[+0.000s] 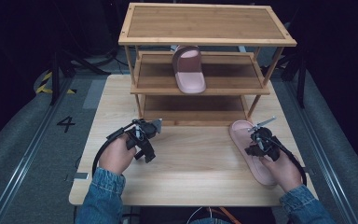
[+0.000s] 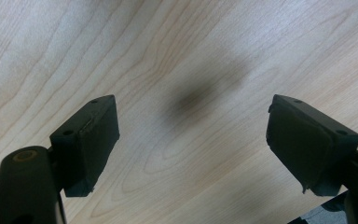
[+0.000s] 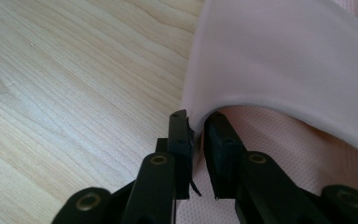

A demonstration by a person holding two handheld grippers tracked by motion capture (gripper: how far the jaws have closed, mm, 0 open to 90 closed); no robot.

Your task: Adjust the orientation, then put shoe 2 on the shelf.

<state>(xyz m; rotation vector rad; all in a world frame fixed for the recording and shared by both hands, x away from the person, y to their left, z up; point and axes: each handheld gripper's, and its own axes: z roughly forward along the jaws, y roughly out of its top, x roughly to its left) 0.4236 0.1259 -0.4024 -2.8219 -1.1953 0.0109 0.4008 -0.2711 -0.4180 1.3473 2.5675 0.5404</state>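
The person's right hand (image 1: 279,168) reaches in from the bench's 5 o'clock corner, wrist angled toward 11 o'clock, holding the right hand-held gripper (image 1: 259,132) low over a pink slipper (image 1: 251,151). In the right gripper view its jaws are pressed together on the edge of the slipper's strap (image 3: 279,70), one jaw outside the band and one tucked under it (only a thin fold of pink shows between them). The slipper lies flat on the light wood bench (image 1: 191,172) at about 3 o'clock, toe toward the shelf; its strap is smooth, its footbed finely dimpled. The left hand (image 1: 116,156) rests at about 9 o'clock, the left hand-held gripper (image 1: 150,128) tipped down toward bare wood, jaws spread wide with nothing between them. A second pink slipper (image 1: 189,69) sits on the middle tier of the wooden shelf (image 1: 205,37) at 12 o'clock.
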